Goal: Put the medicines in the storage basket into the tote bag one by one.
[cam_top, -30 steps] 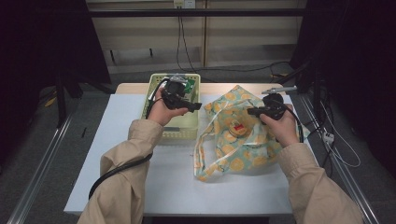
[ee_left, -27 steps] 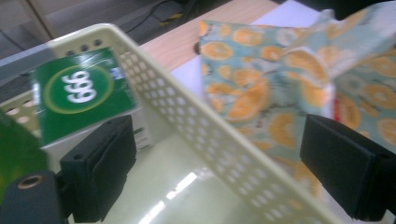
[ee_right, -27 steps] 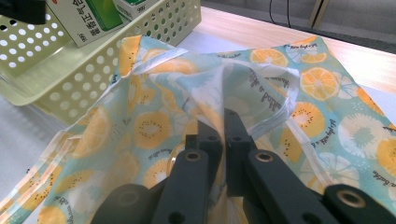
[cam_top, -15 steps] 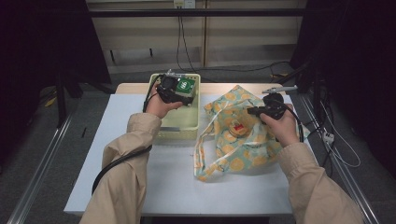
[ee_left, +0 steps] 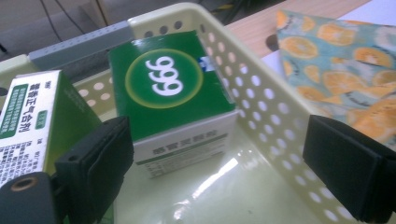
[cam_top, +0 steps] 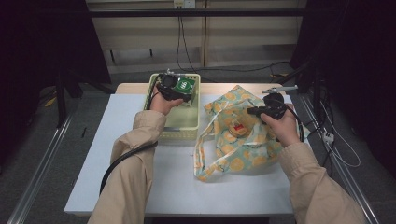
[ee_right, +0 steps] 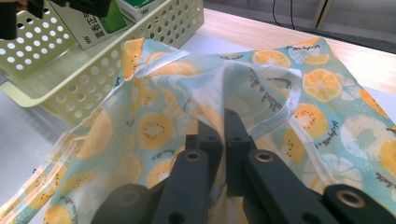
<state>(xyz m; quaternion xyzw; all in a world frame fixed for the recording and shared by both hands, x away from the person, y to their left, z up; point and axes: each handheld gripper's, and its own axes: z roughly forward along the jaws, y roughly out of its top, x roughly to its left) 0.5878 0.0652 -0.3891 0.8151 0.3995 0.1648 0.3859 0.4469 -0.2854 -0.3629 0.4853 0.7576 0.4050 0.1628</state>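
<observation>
Now my right gripper [ee_right: 215, 122] pinches the orange-print cloth bag [cam_top: 243, 128] (to hold it open), while my left gripper [ee_left: 224, 163] gapes wide over the green "999" box [ee_left: 168, 86] in the pale yellow plastic basket [ee_left: 275, 121].

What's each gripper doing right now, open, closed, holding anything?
Left gripper: open, over the basket, jaws either side of the green box, holding nothing.
Right gripper: shut on the fruit-print bag.

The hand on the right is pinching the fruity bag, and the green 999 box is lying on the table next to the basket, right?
Not quite. The green 999 box sits inside the basket, as the left gripper view shows. The right gripper does pinch the fruity bag.
</observation>
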